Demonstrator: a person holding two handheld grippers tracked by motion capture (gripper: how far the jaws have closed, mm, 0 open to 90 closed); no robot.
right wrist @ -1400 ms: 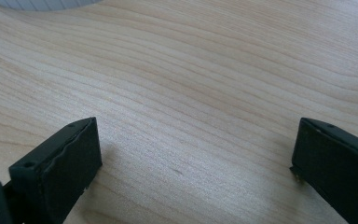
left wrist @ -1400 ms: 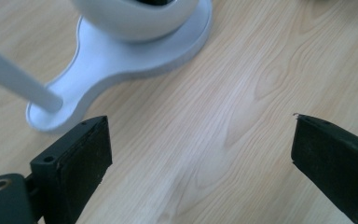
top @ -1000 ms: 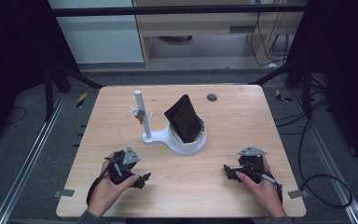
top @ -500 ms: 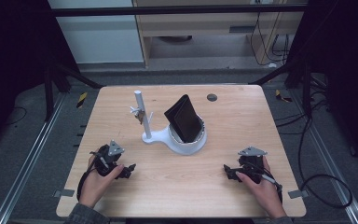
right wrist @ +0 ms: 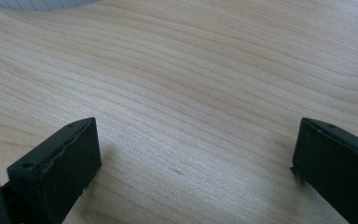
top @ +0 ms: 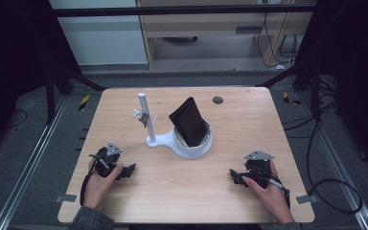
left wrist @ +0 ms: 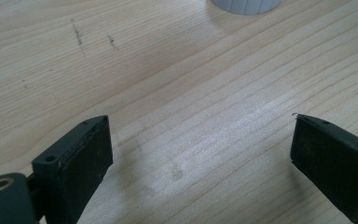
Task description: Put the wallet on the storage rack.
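Table [top: 249, 120]: wooden top, bare along near edge and both sides.
Stand [top: 182, 146]: white, mid-table; round cup and a thin upright post [top: 144, 115] on one base.
Wallet [top: 189, 122]: black, tilted in the cup, leaning left.
Left gripper [top: 127, 170]: near left edge, jaws wide apart over bare wood, holding nothing.
Right gripper [top: 235, 176]: near right corner, jaws wide apart, holding nothing; well apart from stand.
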